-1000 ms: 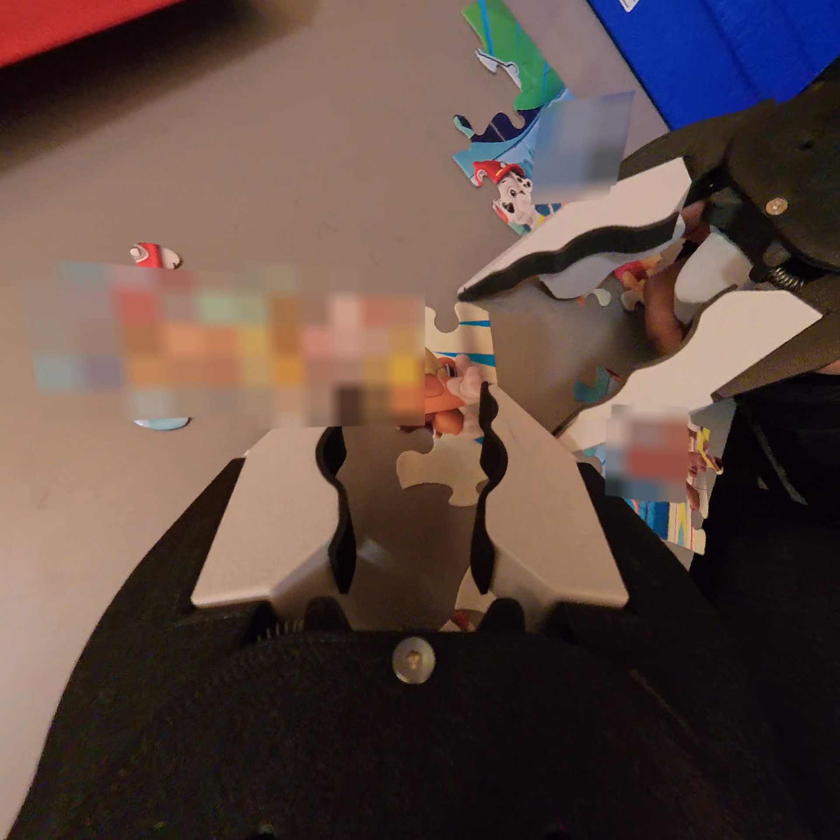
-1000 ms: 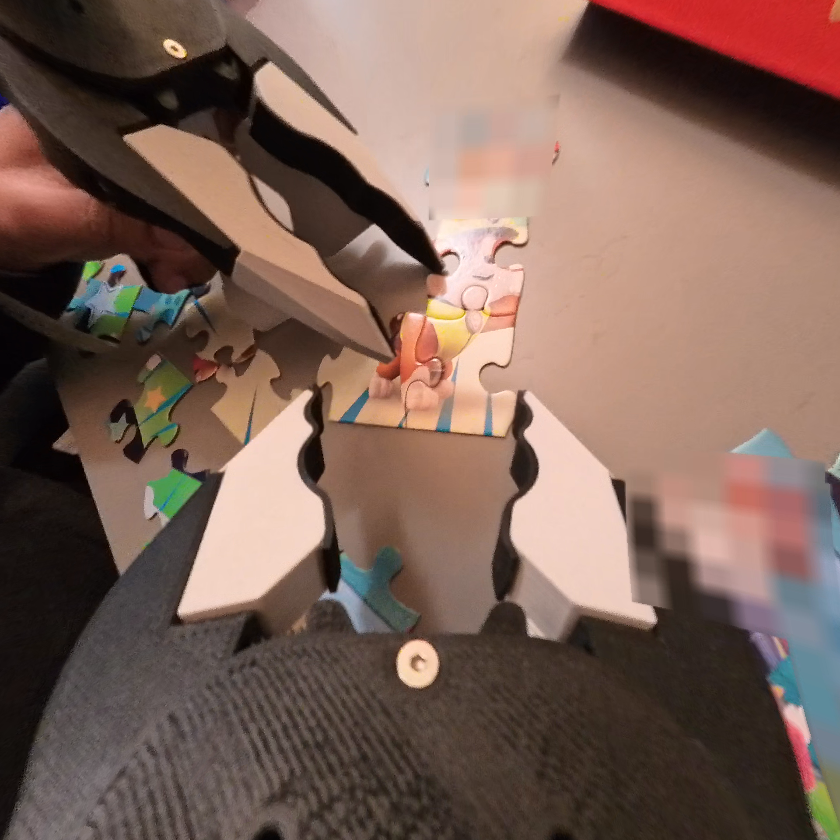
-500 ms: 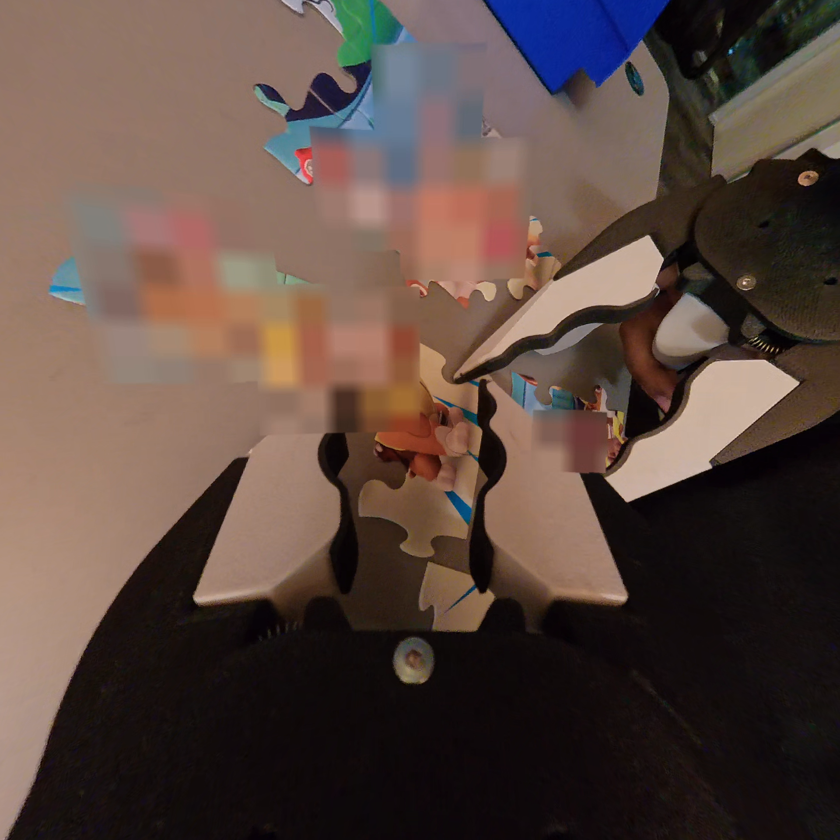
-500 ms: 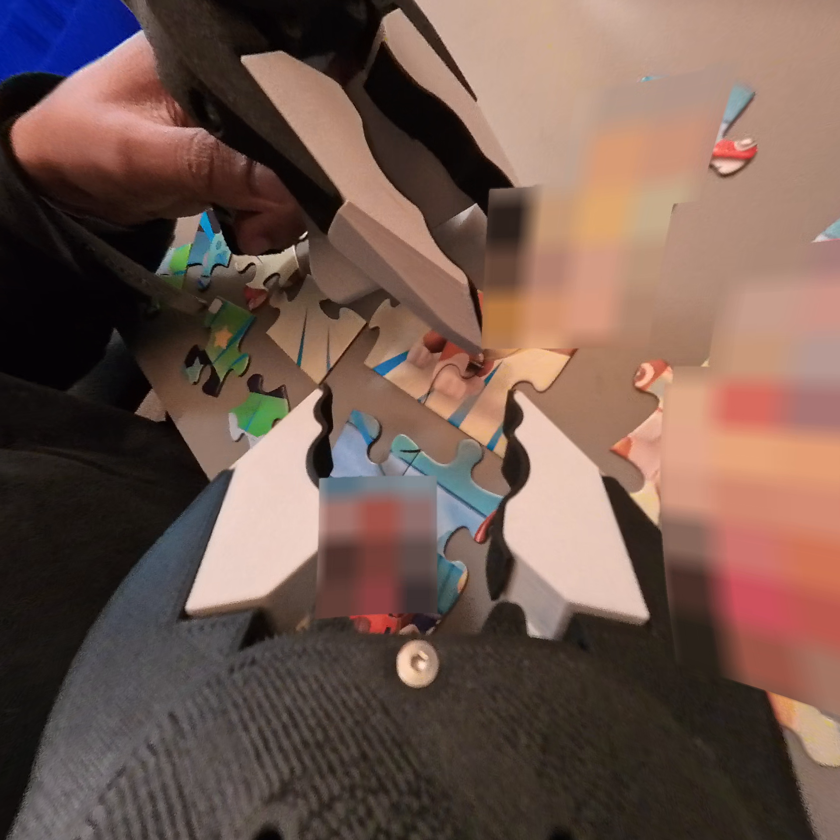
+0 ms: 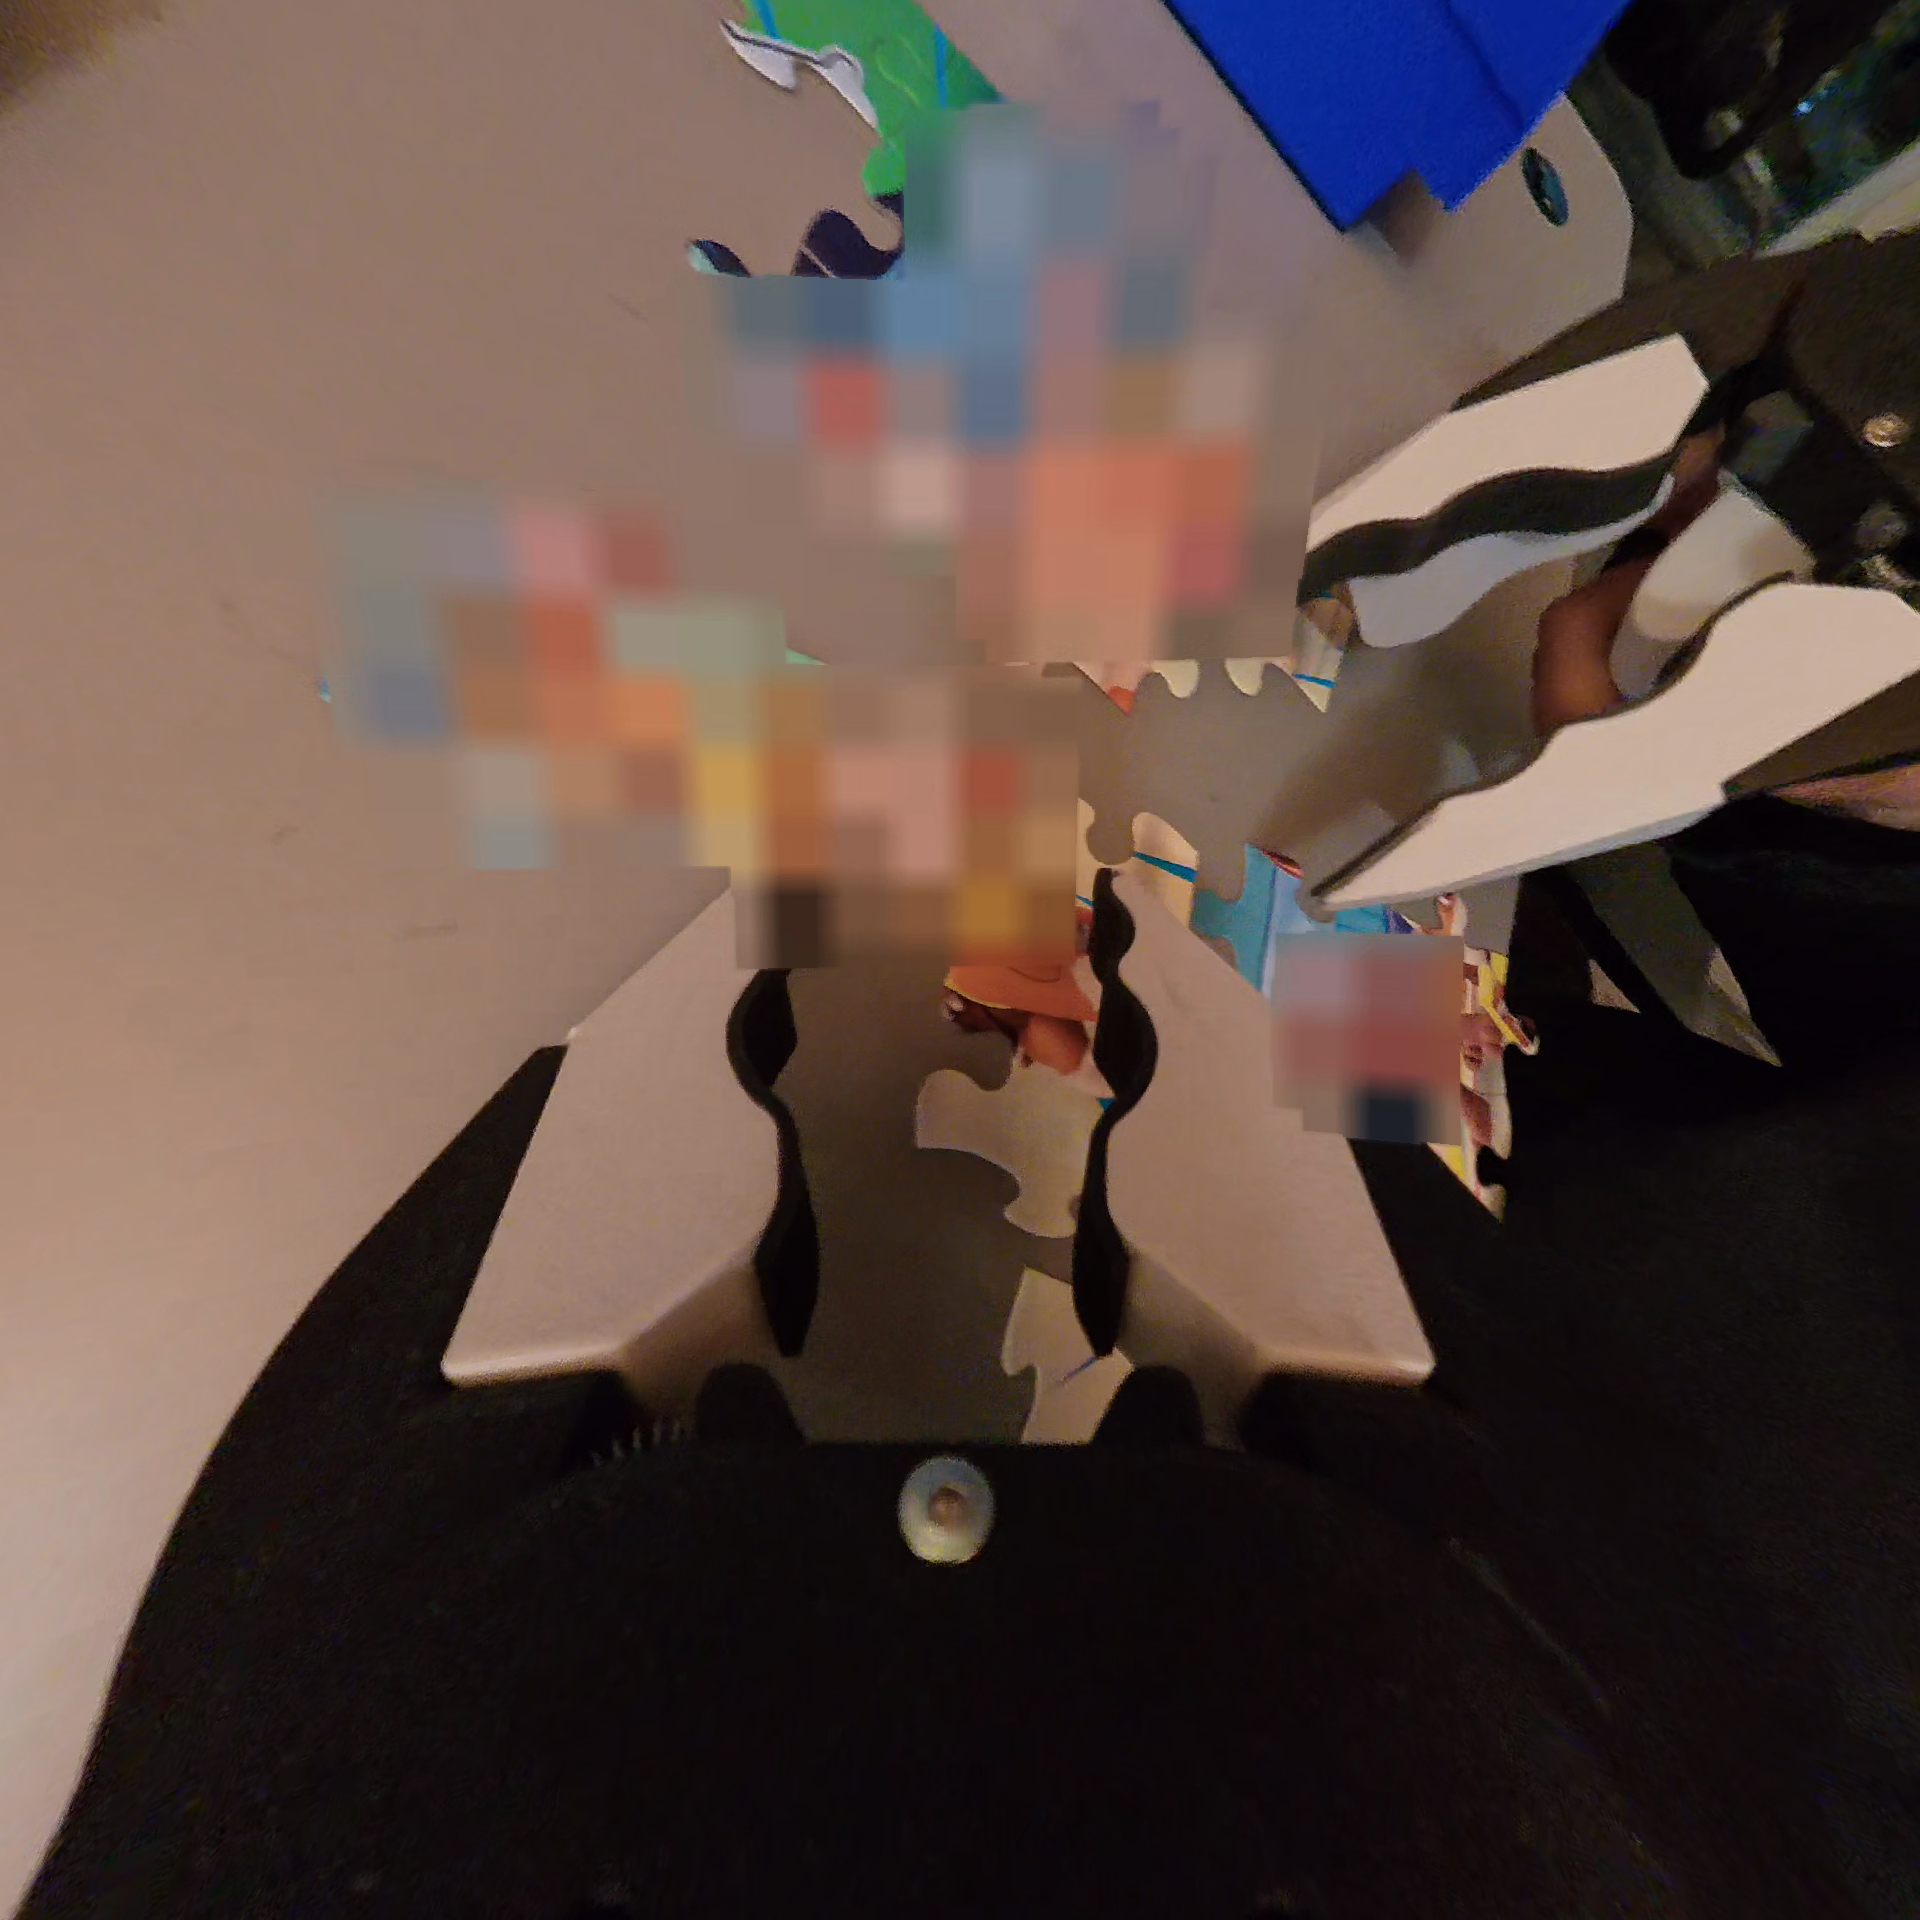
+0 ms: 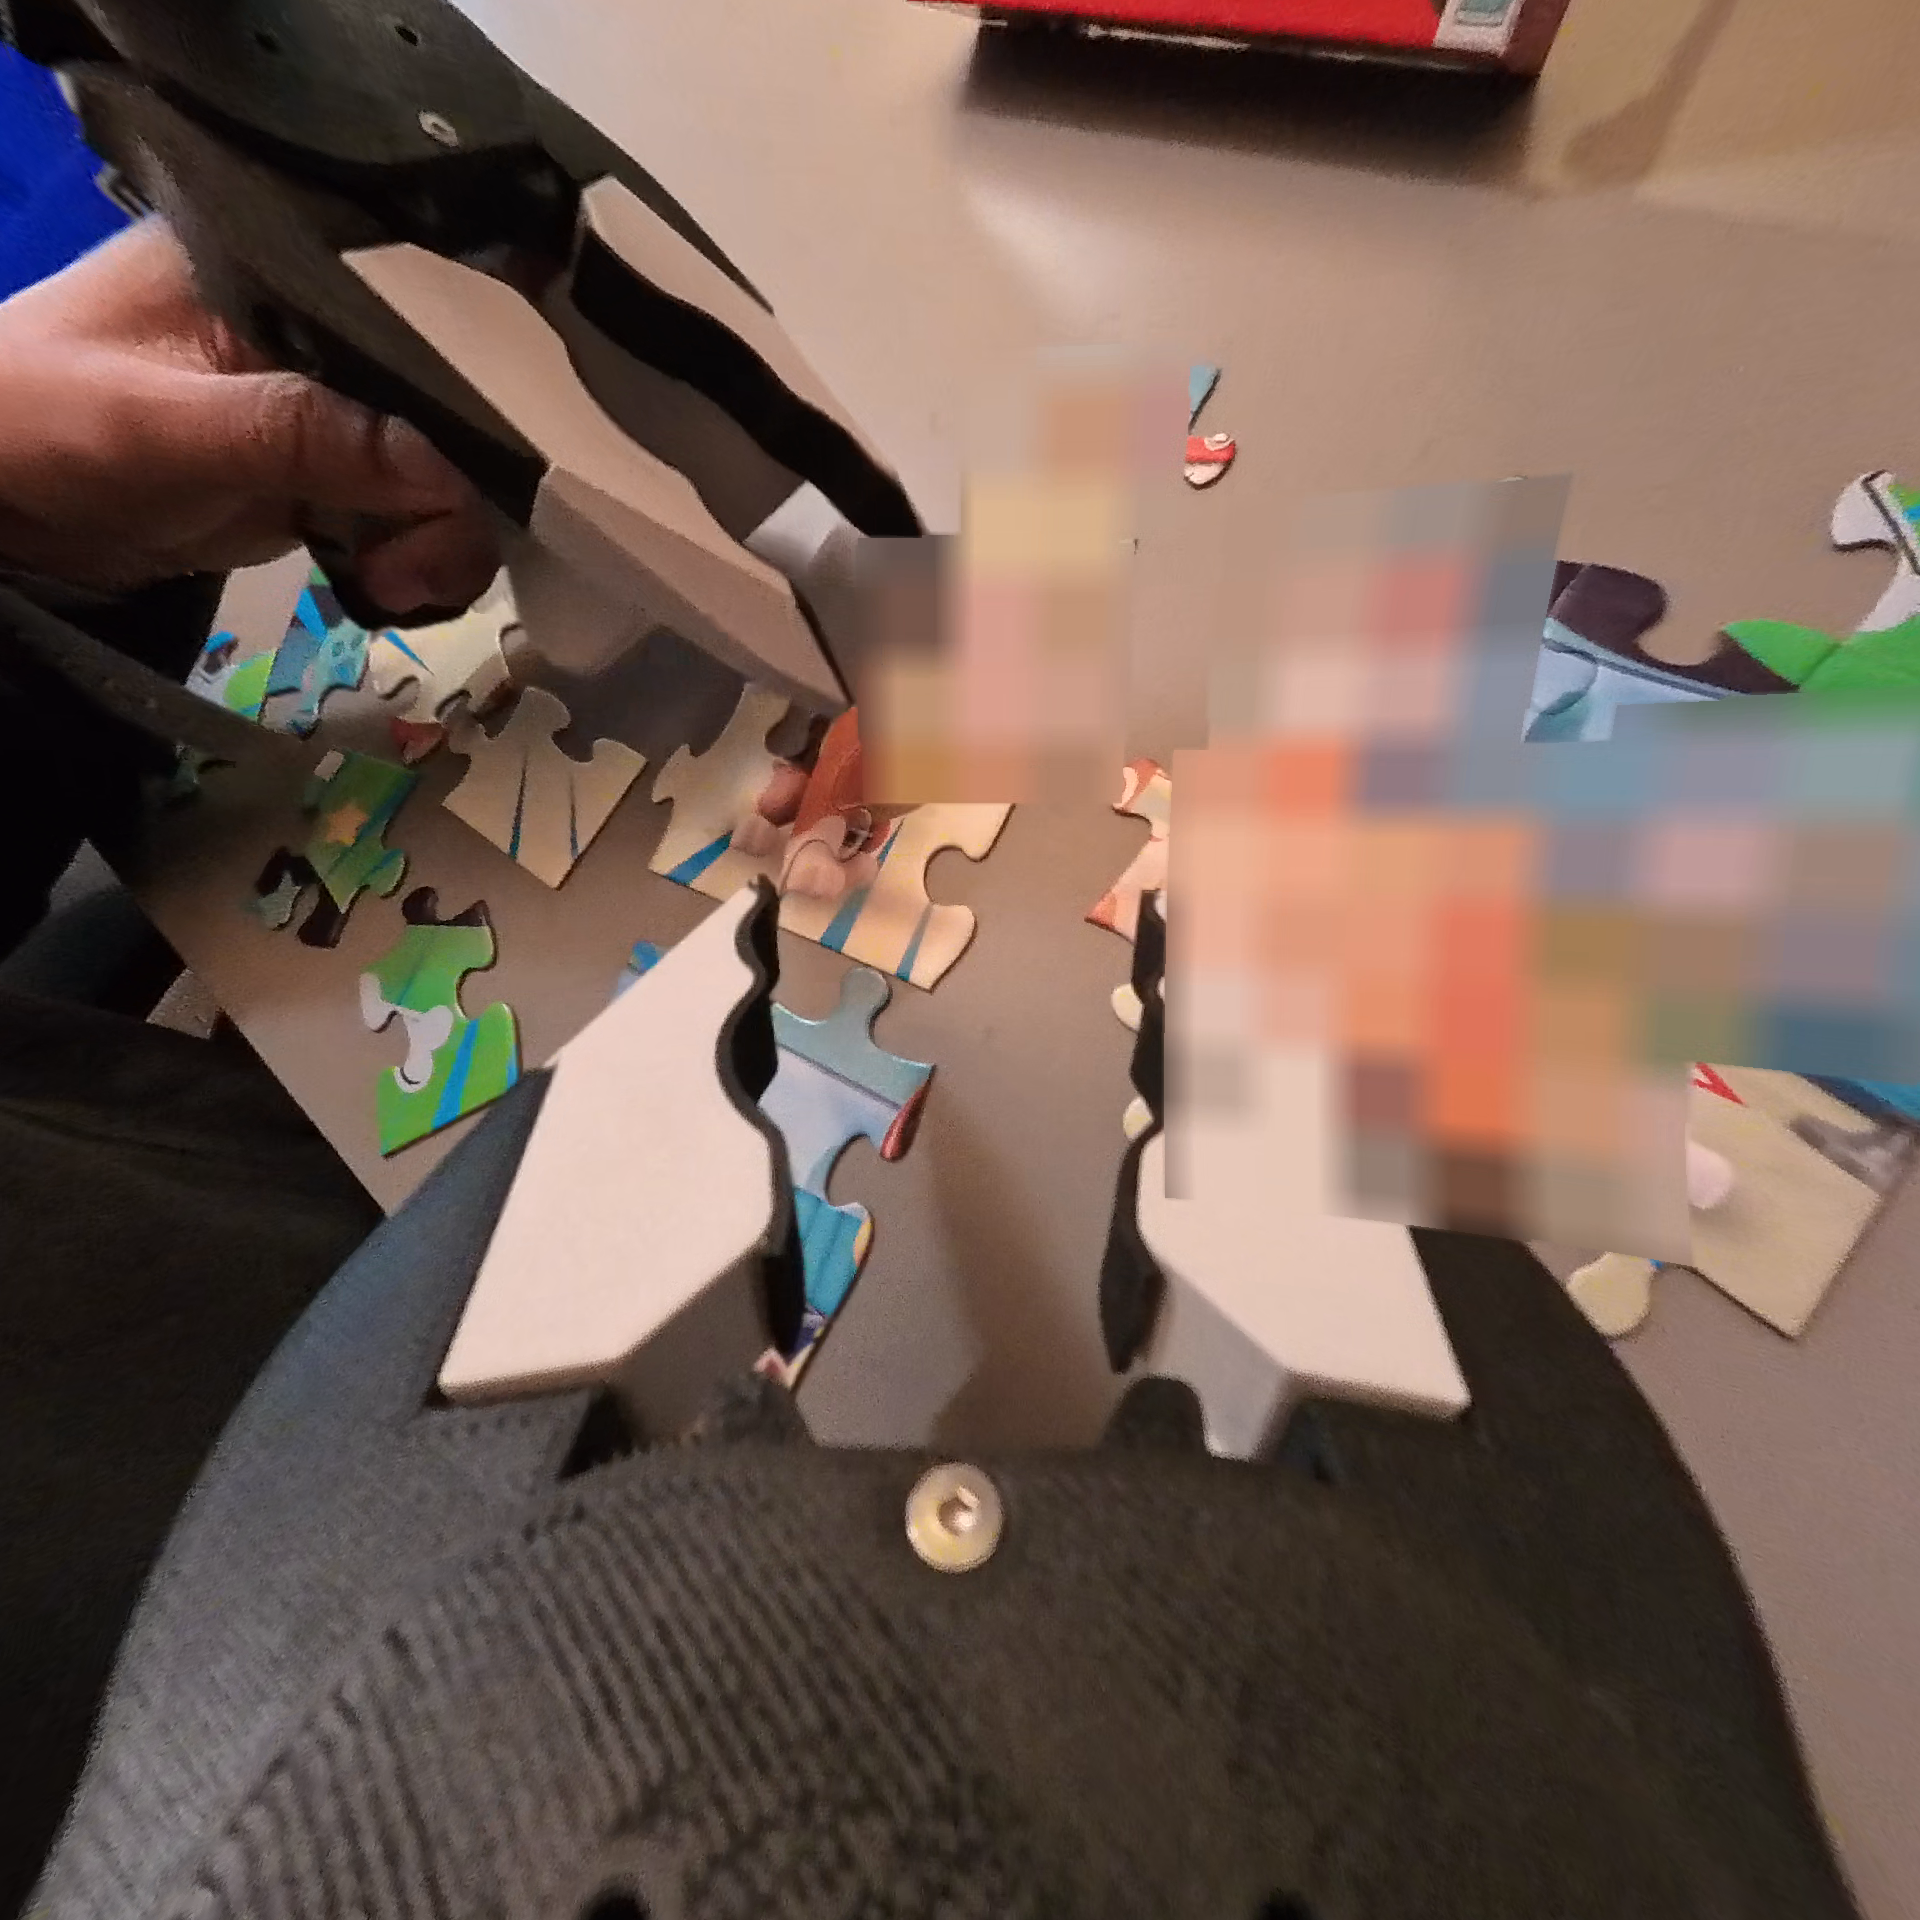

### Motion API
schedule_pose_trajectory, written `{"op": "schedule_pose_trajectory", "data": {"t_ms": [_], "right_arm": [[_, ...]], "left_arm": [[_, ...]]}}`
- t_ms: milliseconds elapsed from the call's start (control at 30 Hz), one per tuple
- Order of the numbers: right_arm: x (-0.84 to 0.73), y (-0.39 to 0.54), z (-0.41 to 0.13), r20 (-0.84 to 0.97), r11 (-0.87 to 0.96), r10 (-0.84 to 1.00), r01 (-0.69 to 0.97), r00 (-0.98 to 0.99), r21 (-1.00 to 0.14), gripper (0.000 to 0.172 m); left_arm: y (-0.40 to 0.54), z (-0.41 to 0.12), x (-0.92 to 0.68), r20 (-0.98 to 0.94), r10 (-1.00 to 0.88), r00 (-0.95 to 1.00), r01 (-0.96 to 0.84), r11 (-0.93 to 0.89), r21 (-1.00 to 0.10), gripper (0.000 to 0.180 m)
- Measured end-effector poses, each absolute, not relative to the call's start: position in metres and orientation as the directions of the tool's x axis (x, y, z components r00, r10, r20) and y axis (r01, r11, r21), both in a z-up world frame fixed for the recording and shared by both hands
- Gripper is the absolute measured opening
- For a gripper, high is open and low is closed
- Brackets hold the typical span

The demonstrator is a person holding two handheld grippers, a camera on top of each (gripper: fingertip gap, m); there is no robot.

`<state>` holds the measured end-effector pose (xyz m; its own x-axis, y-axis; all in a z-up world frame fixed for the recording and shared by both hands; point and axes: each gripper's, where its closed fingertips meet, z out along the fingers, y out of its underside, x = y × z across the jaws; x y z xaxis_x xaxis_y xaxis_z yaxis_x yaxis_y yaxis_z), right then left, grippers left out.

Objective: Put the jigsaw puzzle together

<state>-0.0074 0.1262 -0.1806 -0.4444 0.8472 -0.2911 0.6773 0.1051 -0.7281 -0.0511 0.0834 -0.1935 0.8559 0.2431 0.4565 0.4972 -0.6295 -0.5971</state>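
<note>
Jigsaw pieces lie spread on a grey table (image 6: 1299, 260). My left gripper (image 5: 935, 997) is open and empty, low over a cream piece with a brown dog (image 5: 1029, 997). In the right wrist view the left gripper (image 6: 873, 613) points down at that same joined cream piece with blue stripes (image 6: 894, 894), and a hand (image 6: 208, 457) holds it. My right gripper (image 6: 956, 904) is open and empty above bare table, with a light blue piece (image 6: 842, 1070) under its left finger. It also shows in the left wrist view (image 5: 1311, 732), open.
Loose green pieces (image 6: 436, 1049) and a cream striped piece (image 6: 551, 800) lie near the table's front left edge. A joined green and blue group (image 6: 1766, 665) lies at right. A blue box (image 5: 1382, 83) and a red box (image 6: 1247, 21) stand at the table's far sides.
My right gripper's jaws have narrowed somewhat and stay open on nothing; it has shifted over the pieces. My left gripper stays open over the brown-dog piece, turned a little.
</note>
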Motion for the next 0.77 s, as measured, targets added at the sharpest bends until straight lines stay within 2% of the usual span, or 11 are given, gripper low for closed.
{"op": "schedule_pose_trajectory", "data": {"t_ms": [167, 333, 600, 767], "right_arm": [[-0.01, 0.117, -0.181, -0.289, 0.12, 0.836, 0.669, -0.466, -0.733, 0.068], [-0.011, 0.12, -0.187, -0.241, 0.163, 0.85, 0.669, -0.469, -0.725, 0.068], [-0.009, 0.138, -0.185, -0.243, 0.133, 0.869, 0.676, -0.432, -0.725, 0.067], [-0.014, 0.17, -0.194, -0.083, 0.219, 0.919, 0.675, -0.384, -0.705, 0.066]], "left_arm": [[0.083, -0.193, -0.075, 0.439, 0.321, 0.839, 0.54, -0.581, -0.609, 0.056], [0.093, -0.196, -0.069, 0.464, 0.296, 0.835, 0.542, -0.59, -0.599, 0.058], [0.102, -0.196, -0.05, 0.476, 0.236, 0.847, 0.506, -0.635, -0.584, 0.056], [0.101, -0.196, -0.046, 0.461, 0.234, 0.856, 0.492, -0.644, -0.586, 0.055]]}}
